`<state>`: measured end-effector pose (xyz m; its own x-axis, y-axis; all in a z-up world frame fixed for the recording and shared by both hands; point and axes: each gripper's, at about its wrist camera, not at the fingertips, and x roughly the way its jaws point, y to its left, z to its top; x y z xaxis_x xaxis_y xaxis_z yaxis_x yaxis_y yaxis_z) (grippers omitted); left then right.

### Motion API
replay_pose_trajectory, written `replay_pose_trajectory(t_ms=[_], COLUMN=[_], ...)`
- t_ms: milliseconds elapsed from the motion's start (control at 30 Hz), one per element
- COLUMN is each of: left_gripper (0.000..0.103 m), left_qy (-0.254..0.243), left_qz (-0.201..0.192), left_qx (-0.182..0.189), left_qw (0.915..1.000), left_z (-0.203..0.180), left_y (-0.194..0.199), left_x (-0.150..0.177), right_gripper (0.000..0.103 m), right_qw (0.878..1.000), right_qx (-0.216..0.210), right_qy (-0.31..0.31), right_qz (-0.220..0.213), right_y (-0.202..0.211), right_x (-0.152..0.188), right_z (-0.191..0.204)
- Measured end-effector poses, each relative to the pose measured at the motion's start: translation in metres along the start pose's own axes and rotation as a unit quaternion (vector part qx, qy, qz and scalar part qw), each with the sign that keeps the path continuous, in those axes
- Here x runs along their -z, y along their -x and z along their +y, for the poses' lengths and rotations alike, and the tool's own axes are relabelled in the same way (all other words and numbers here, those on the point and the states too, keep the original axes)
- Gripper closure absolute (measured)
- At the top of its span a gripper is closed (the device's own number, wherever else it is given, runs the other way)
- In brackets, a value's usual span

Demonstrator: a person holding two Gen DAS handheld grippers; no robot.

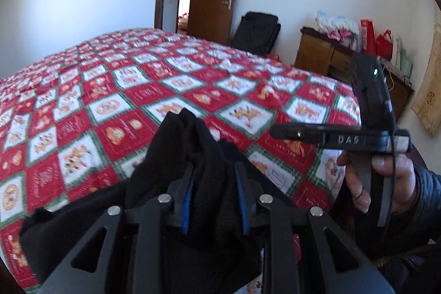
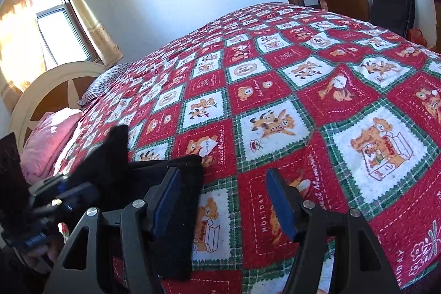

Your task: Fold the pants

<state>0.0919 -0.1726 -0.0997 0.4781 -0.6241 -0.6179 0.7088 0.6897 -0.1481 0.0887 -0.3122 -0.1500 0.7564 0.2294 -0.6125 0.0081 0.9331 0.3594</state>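
So the pants (image 1: pixel 198 156) are black, soft and floppy, looks like a fleecy knit, and they bunch up instead of holding any shape. The left gripper (image 1: pixel 215 200) has its 2 blue pads pinched on a thick wad of that fabric, with a peak of cloth poking up past the fingertips and the rest sagging down to the near edge of the bed (image 1: pixel 165 79). From the right wrist view you can see more of the black cloth lying flat on the quilt along that near edge, towards the headboard end.

The right gripper (image 2: pixel 223 200) is spread wide with nothing between its pads, hovering over the quilt just beside the black fabric.

My guess on handling: light, zero stiffness, not slippery against that textured quilt, so it'll drag and wrinkle rather than slide. Nothing fragile here. A wad grip like the left one won't give a clean fold, I reckon. Better to grab a hem or waistband corner with each gripper, 1 layer stack per side, and pull it taut before laying it down. I can't tell which end of the pants is which from here.
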Motion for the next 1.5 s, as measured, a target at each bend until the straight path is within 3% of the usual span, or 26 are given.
replay_pose_trajectory(t_ms=[100,200,267,333,467,567,667,800,1000,1067,1100,1133,1233,1367,1500], left_gripper=[0.068,0.06,0.038,0.03,0.026,0.02,0.019,0.015,0.008,0.005,0.003,0.0,0.0,0.0,0.0], left_qy=[-0.001,-0.003,-0.008,-0.01,0.012,0.034,0.082,0.148,0.161,0.158,0.157,0.156,0.155,0.192,0.193], left_qz=[0.005,-0.016,-0.035,-0.063,-0.087,-0.087,-0.08,-0.072,-0.073,-0.074,-0.074,-0.073,-0.062,-0.055,-0.043], left_qx=[0.012,0.035,0.029,0.017,-0.053,-0.14,-0.189,-0.22,-0.215,-0.214,-0.217,-0.223,-0.243,-0.236,-0.226], left_qw=[0.9999,0.9993,0.9989,0.9978,0.9947,0.9857,0.9752,0.9616,0.9604,0.9612,0.9606,0.9596,0.9557,0.951,0.9539], left_z=[-0.008,-0.013,-0.013,-0.01,0.017,0.047,0.082,0.118,0.123,0.124,0.125,0.126,0.131,0.144,0.144], left_y=[-0.007,0.006,0.021,0.042,0.068,0.075,0.08,0.077,0.072,0.07,0.067,0.066,0.059,0.057,0.051], left_x=[0.006,0.007,0.008,0.011,0.023,0.038,0.051,0.063,0.072,0.072,0.072,0.071,0.07,0.075,0.079], right_gripper=[0.038,0.038,0.038,0.038,0.038,0.038,0.038,0.038,0.038,0.052,0.07,0.08,0.092,0.093,0.092], right_qw=[1.0,1.0,1.0,1.0,0.998,0.994,0.991,0.987,0.984,0.984,0.984,0.984,0.986,0.987,0.985], right_qx=[-0.004,-0.005,-0.005,-0.013,-0.057,-0.099,-0.12,-0.126,-0.1,-0.077,-0.072,-0.072,-0.086,-0.067,-0.041], right_qy=[-0.001,-0.003,-0.004,-0.007,0.001,0.024,0.059,0.091,0.114,0.114,0.115,0.114,0.11,0.124,0.111], right_qz=[0.002,0.001,-0.001,-0.002,0.008,0.027,0.032,0.037,0.098,0.116,0.118,0.116,0.087,0.075,0.123], right_y=[-0.002,-0.001,0.0,0.002,0.006,0.005,0.007,0.005,-0.018,-0.025,-0.026,-0.024,-0.001,0.012,-0.012], right_x=[0.002,0.002,0.001,0.001,0.001,0.006,0.012,0.016,0.027,0.032,0.033,0.033,0.028,0.031,0.045], right_z=[-0.001,-0.003,-0.003,-0.003,0.012,0.035,0.059,0.081,0.092,0.087,0.084,0.082,0.078,0.077,0.058])
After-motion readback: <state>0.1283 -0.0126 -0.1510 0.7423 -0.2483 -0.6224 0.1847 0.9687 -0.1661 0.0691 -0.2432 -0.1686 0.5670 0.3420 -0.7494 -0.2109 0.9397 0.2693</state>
